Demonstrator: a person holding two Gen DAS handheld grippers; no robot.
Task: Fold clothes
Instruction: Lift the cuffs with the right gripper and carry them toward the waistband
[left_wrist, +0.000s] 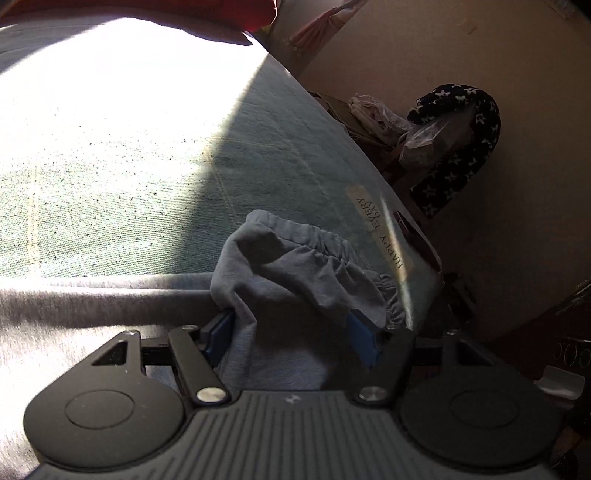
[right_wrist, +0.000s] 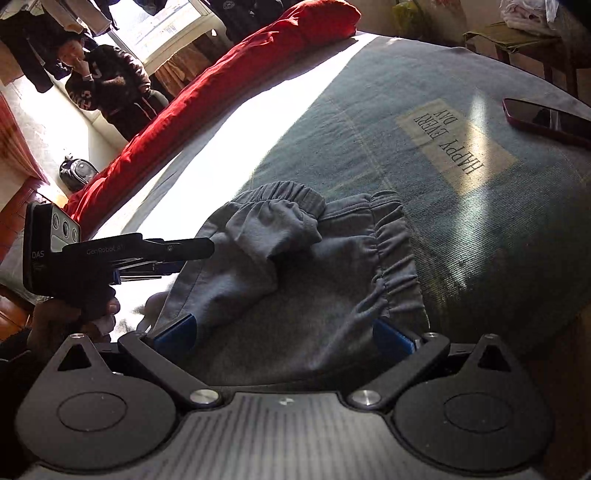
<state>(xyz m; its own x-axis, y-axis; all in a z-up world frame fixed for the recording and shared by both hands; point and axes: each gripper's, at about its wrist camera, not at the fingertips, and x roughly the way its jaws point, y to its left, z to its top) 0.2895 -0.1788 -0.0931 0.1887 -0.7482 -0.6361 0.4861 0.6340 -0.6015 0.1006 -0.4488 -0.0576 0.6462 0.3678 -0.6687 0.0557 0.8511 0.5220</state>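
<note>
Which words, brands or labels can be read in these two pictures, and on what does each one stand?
"HAPPY EVERY DAY": on the pale label sewn on the teal bed cover; it reads upside down in the right wrist view and also shows in the left wrist view.
"GenRobot.AI": on the black arm of the left gripper; the last letters are faint.
"DAS": on that gripper's black camera body.
No other text shows.

A pale label (right_wrist: 455, 143) sewn onto the blue-green bedspread (right_wrist: 480, 229) reads "HAPPY EVERY DAY" in dark capitals, upside down from the right wrist view. The left wrist view shows the same label (left_wrist: 380, 229) near the bed's edge. On the left tool (right_wrist: 110, 258), the black arm is printed "GenRobot.AI" and the body says "DAS".
</note>
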